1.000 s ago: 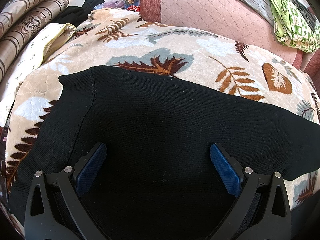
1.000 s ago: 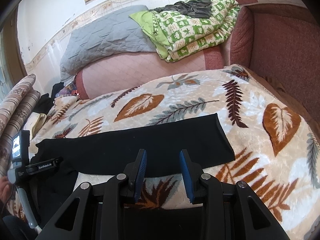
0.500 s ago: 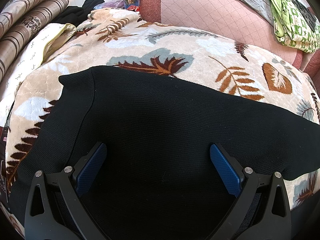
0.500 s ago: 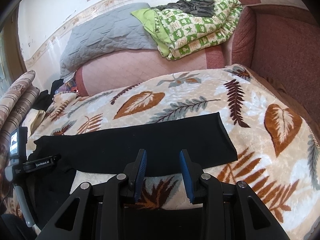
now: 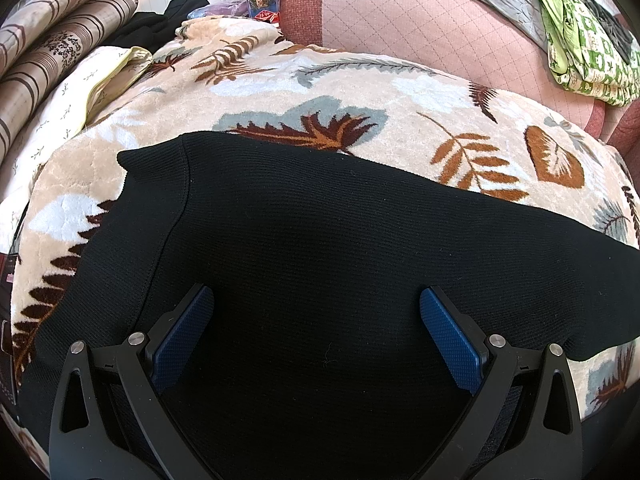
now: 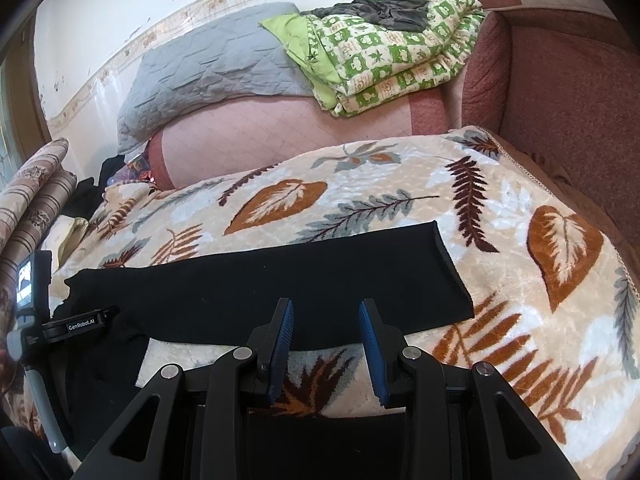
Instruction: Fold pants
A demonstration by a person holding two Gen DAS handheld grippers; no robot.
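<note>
Leaf-print blanket [image 6: 400, 184] carries flat black pants [image 6: 280, 280]; nothing has shifted, both your left tool [image 5: 316, 328] and right tool [image 6: 325, 332] hover released, fold unstarted.

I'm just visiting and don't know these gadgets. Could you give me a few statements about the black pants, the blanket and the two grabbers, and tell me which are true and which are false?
1. The black pants lie spread on a leaf-patterned blanket. True.
2. The left gripper is clamped shut on the pants. False: its jaws stand wide apart over the cloth, gripping nothing.
3. The right gripper has an open gap between its blue pads. True.
4. The green checked quilt lies on top of the pants. False: it sits far behind, on the pink sofa back.
5. The pants are red. False: black.
</note>
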